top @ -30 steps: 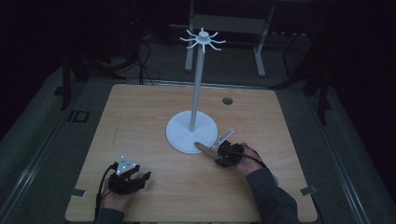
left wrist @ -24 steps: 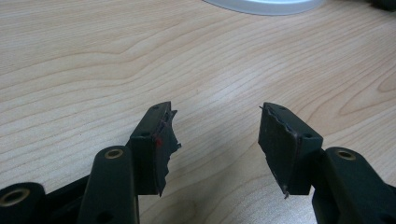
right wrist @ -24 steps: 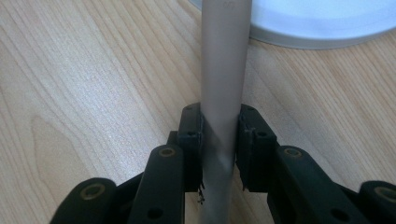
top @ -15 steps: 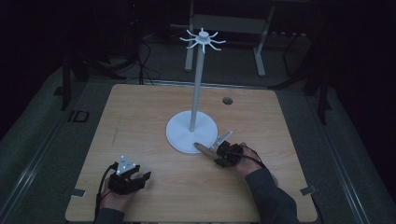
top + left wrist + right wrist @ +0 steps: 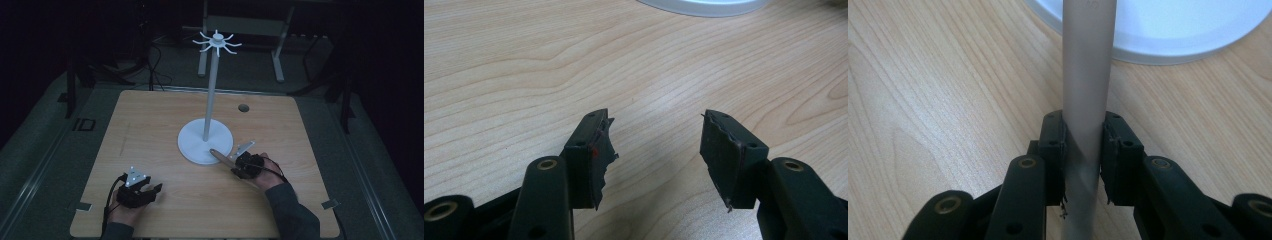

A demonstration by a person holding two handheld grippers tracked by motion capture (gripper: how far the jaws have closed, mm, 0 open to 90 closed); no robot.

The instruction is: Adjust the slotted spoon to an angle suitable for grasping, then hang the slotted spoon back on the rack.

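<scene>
Wooden table (image 5: pixel 150 130) under dim light, dark surroundings beyond its edges hard to make out. At table centre, a white stand (image 5: pixel 205 142): round flat base, tall thin pole, a ring of curved hooks at the top. At about 4 o'clock from the base, right gripper (image 5: pixel 239 161) in the right hand (image 5: pixel 267 176), jaws clamped on a grey rod (image 5: pixel 220 156) pointing toward 10 o'clock, tip over the base rim. In the right gripper view, rod (image 5: pixel 1087 90) plain, smooth, matte grey, running straight up between the pads, far end cut off by the top edge, lower end lost between the jaw arms; white base (image 5: pixel 1168 30) just behind. From above, rod short and dull, shape of its tip unclear. At 7 o'clock from the stand, well apart, left gripper (image 5: pixel 141 190) with grey three-cornered plate, low over the table's near edge. In the left gripper view, jaws spread wide over bare wood (image 5: pixel 574 65), pads ragged at the edges, a sliver of the white base (image 5: pixel 704 6) at 12 o'clock.
</scene>
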